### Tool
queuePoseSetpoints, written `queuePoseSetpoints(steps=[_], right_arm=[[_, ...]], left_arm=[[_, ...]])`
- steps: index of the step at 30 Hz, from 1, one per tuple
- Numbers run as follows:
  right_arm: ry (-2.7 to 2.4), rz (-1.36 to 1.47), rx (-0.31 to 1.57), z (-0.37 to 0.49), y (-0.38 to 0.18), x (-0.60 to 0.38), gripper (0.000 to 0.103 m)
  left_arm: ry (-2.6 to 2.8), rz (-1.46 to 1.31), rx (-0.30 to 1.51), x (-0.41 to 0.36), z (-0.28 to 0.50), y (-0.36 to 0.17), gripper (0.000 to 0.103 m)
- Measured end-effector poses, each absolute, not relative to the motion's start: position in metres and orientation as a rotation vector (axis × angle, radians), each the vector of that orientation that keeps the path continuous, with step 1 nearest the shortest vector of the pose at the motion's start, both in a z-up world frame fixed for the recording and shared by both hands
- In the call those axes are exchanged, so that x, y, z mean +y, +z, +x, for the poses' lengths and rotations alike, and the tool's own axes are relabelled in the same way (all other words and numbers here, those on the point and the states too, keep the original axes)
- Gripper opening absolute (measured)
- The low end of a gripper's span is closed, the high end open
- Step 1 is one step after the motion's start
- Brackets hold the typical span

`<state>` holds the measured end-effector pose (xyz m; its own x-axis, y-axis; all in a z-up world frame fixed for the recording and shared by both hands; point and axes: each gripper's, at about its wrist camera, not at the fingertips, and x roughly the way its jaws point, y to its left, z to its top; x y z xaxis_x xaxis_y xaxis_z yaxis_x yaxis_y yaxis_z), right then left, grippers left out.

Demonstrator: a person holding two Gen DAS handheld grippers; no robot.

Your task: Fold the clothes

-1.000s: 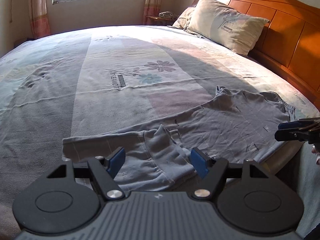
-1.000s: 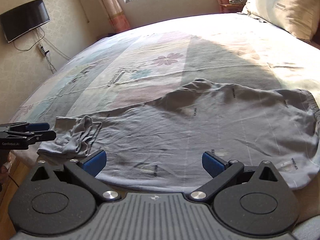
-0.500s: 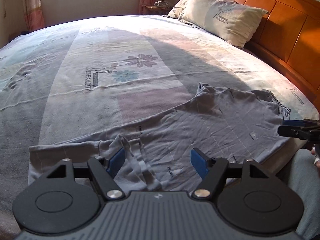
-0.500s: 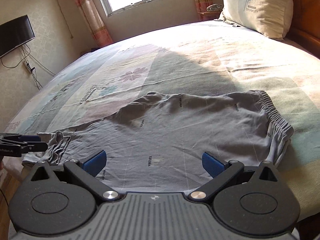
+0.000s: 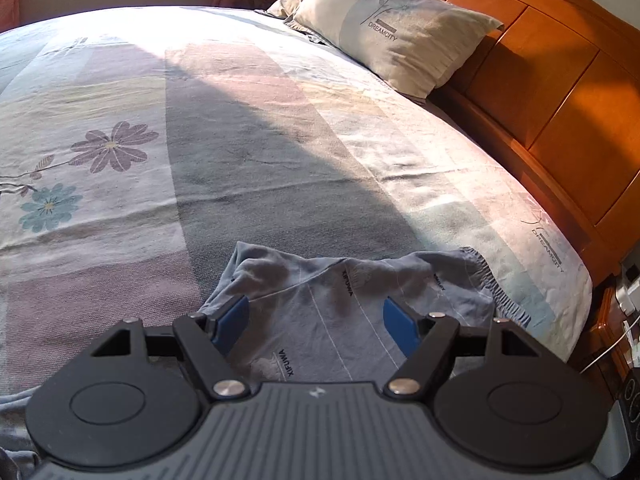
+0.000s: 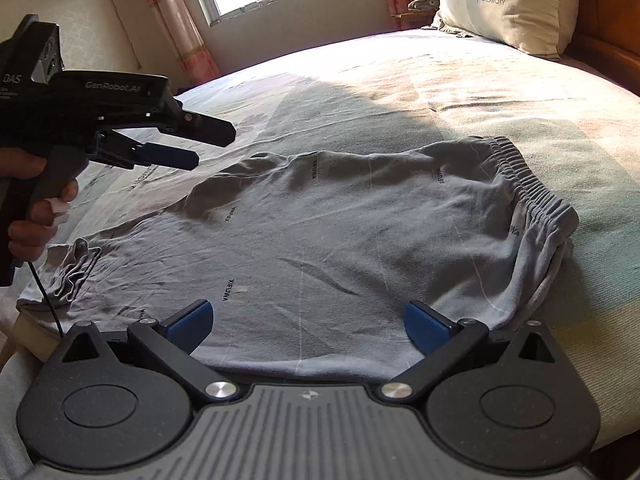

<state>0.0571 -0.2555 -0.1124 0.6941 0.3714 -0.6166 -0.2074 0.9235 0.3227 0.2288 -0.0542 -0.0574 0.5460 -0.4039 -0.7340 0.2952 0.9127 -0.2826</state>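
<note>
Grey trousers (image 6: 340, 240) are lying flat on the bed (image 6: 500, 92), directly ahead of the right gripper (image 6: 308, 322), whose jaws are standing wide apart with nothing between them. The left gripper (image 5: 316, 318), likewise gaping and empty, is hovering over the trousers' upper part; its tips are showing to the right gripper's upper left. A pillow (image 5: 392, 36) is leaning on the headboard (image 5: 560, 92) far ahead; nothing is blocking either tool.
</note>
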Motion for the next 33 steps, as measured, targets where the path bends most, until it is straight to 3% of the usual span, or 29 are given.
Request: queuePoseSetpoints(steps=[4,9,13,19,24,29,33], right_arm=[[0.372,0.431,0.696,0.056,-0.117,-0.283,0.103],[0.420,0.662,0.654,0.055,-0.127,-0.312,0.103],[0.414,0.623,0.655,0.055,-0.124,-0.305,0.103],[0.422,0.651,0.650,0.054,-0.125,-0.310,0.103],[0.419,0.638,0.651,0.053,-0.125,-0.309,0.103],[0.417,0.637,0.649,0.053,-0.125,-0.309,0.103],[0.414,0.627,0.650,0.054,-0.125,-0.307,0.103]], left_arm=[[-0.326,-0.129,0.969,-0.048,0.239,-0.084,0.072],[-0.336,-0.112,0.920,-0.059,0.240,-0.061,0.073],[-0.418,-0.077,0.851,-0.086,0.251,-0.048,0.076],[-0.307,-0.117,0.949,-0.077,0.287,-0.085,0.073],[-0.342,-0.223,0.886,-0.069,0.279,-0.062,0.073],[-0.622,-0.236,0.925,-0.114,0.264,-0.049,0.078],[-0.673,-0.214,0.984,-0.148,0.275,-0.071,0.078]])
